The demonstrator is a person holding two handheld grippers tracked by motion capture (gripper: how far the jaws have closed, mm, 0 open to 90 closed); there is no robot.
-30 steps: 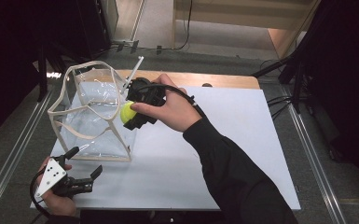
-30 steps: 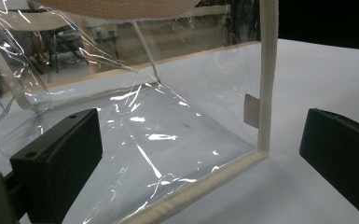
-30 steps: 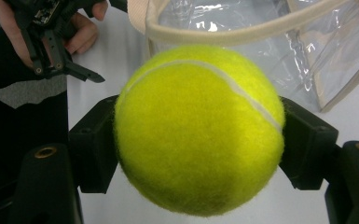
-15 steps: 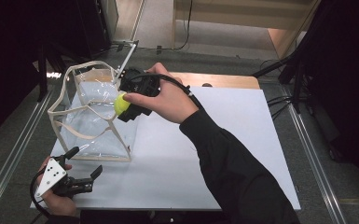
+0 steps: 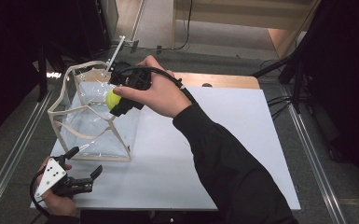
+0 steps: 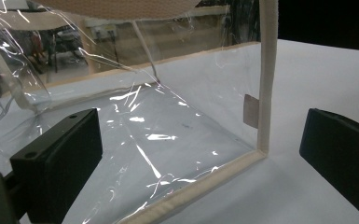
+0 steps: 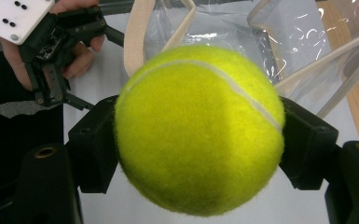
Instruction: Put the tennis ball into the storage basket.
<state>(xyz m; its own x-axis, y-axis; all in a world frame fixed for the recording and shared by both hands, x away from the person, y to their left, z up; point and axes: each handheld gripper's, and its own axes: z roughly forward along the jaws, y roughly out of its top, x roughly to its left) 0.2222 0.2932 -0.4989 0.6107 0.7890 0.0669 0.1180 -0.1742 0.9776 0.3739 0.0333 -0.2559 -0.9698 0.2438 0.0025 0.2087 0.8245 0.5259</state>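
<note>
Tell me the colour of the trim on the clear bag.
Beige fabric trim edges the clear bag; the left gripper view shows it best.

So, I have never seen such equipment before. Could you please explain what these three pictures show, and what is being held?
No robot is here: a person holds a pair of hand-held tongs in each hand. The high view looks down on a white table. The other two pictures come from small cameras riding on the tongs, so black jaws rise from the bottom of each.

On the table stands a clear plastic bag with beige cloth edging and straps.

The right tongs, above the bag's open top, are shut on a yellow-green tennis ball; the right gripper view shows it pressed between both jaws.

The left tongs are open and hold nothing. They rest near the bag's front corner, which the left gripper view shows close up.
</note>
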